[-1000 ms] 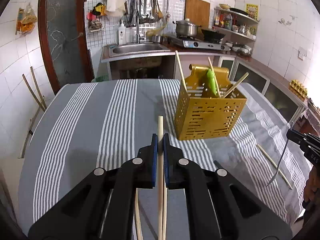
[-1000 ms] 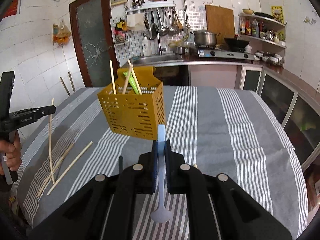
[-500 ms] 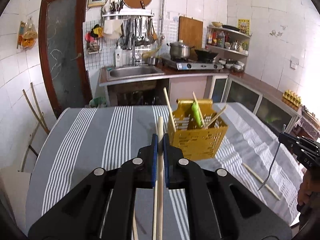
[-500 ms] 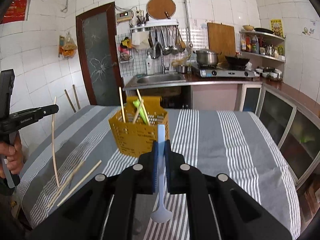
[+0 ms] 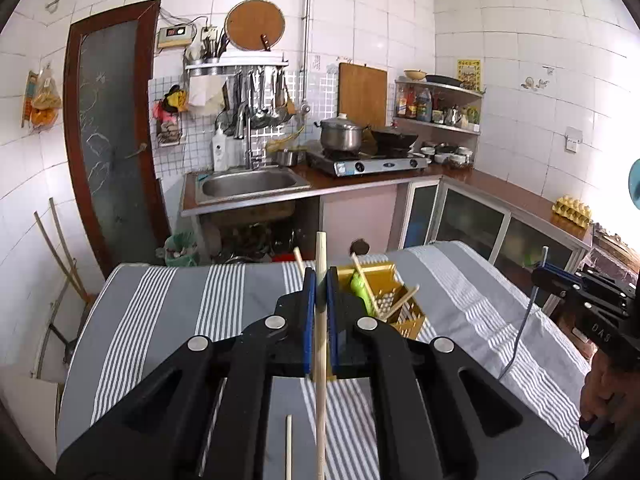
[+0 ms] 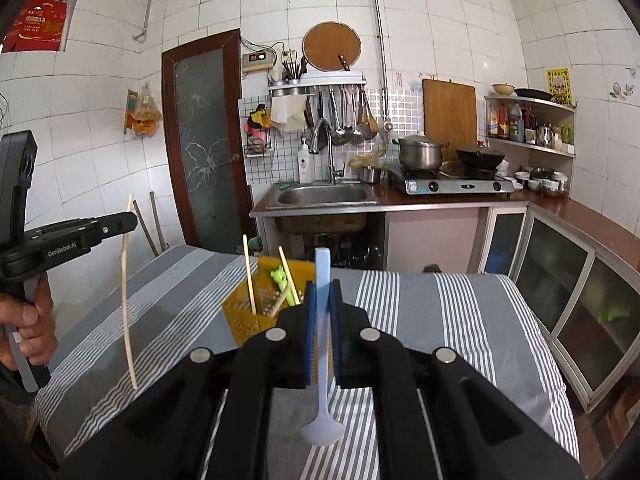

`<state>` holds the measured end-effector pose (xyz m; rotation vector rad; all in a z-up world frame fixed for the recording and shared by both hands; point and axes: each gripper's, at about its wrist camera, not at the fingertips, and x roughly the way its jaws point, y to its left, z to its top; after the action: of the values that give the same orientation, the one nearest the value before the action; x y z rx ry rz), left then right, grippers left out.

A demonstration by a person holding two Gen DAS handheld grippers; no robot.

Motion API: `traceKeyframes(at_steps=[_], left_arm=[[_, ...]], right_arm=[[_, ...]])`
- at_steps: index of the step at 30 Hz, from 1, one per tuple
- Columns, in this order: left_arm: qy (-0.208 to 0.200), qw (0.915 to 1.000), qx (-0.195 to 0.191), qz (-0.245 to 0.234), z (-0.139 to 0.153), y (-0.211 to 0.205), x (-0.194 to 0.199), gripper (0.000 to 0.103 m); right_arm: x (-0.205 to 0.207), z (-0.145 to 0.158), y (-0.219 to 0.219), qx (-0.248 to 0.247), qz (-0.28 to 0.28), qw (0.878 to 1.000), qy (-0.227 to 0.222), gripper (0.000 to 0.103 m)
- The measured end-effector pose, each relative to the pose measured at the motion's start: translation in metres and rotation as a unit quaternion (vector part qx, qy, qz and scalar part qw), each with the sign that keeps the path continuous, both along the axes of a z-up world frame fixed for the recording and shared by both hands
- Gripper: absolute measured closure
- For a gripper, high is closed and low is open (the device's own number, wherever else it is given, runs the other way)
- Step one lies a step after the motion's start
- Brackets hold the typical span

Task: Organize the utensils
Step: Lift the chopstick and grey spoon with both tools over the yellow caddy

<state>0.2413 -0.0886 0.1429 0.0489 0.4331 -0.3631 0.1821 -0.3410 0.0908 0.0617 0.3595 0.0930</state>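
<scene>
- Left wrist view: the left tool (image 5: 320, 308) is clamped on a pale wooden chopstick (image 5: 320, 344); the yellow perforated plastic utensil basket (image 5: 394, 304) sits just ahead, slightly right, on the grey-striped surface (image 5: 168, 312).
- Right wrist view: the right tool (image 6: 322, 320) grips a light-blue plastic spoon (image 6: 322, 360), bowl down; the basket (image 6: 256, 308) stands ahead-left.

The left gripper (image 6: 132, 222), at nine o'clock in the right wrist view, carries white lettering — "GenRobot.AI". The right gripper (image 5: 538, 276), at three o'clock in the left wrist view, shows "DAS" — the rest hidden. Wall posters are unreadable.
</scene>
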Motion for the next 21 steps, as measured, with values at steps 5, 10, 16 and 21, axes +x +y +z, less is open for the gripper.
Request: traceKeyframes(at_steps=[5, 10, 16, 21], left_arm=[[-0.012, 0.9999, -0.005, -0.003, 0.016, -0.010, 0.014, 0.099], [-0.019, 0.9998, -0.006, 0.002, 0.026, -0.018, 0.033, 0.099], [-0.020, 0.9997, -0.012, 0.006, 0.032, -0.019, 0.052, 0.099], [-0.020, 0.9997, -0.012, 0.009, 0.034, -0.024, 0.066, 0.099]], right_arm=[[0.011, 0.014, 0.005, -0.002, 0.004, 1.000, -0.013, 0.096], [0.027, 0.024, 0.010, -0.009, 0.010, 1.000, -0.015, 0.096], [0.046, 0.030, 0.011, -0.011, 0.011, 1.000, -0.018, 0.096], [0.060, 0.035, 0.010, -0.010, 0.012, 1.000, -0.021, 0.096]])
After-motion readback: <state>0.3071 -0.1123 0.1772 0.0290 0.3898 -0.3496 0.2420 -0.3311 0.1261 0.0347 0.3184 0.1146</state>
